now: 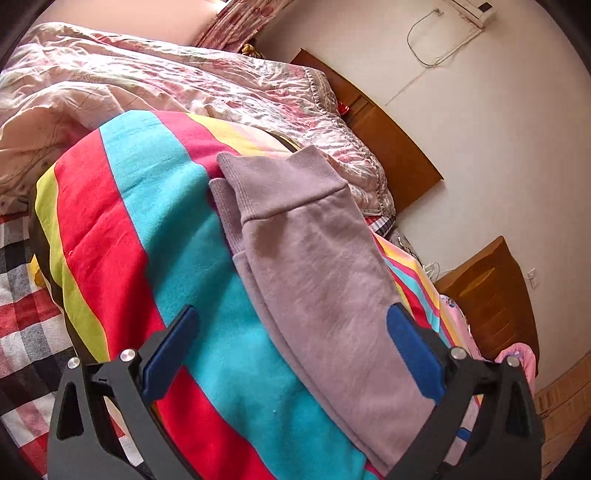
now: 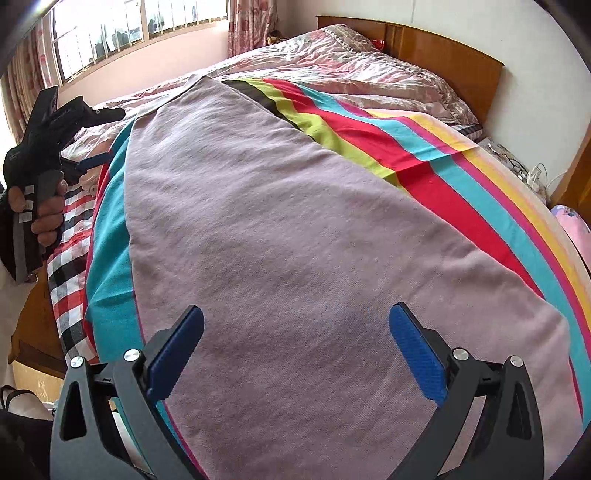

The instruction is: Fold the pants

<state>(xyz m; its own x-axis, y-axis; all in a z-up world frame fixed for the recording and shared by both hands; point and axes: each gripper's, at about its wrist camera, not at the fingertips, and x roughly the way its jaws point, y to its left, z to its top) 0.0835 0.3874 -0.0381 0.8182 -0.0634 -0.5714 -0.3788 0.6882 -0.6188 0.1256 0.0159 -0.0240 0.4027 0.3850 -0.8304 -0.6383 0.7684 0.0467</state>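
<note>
Pale lilac pants (image 2: 280, 236) lie flat on a striped blanket (image 2: 443, 155) on the bed. In the left wrist view the two leg ends with ribbed cuffs (image 1: 280, 184) lie one over the other, reaching away from me. My left gripper (image 1: 293, 321) hovers open over the lower legs of the pants (image 1: 325, 280), its right finger over the cloth. My right gripper (image 2: 295, 317) hangs open just above the wide upper part of the pants, nothing between its blue pads (image 2: 417, 354). A hand holds the left gripper (image 2: 94, 160) at the far left in the right wrist view.
A rumpled pink quilt (image 1: 184, 81) fills the far half of the bed, against a wooden headboard (image 2: 443, 55). A checked sheet (image 1: 26, 295) shows beside the blanket. A wooden nightstand (image 1: 495, 295) with cables stands by the wall. A window (image 2: 129, 29) is behind.
</note>
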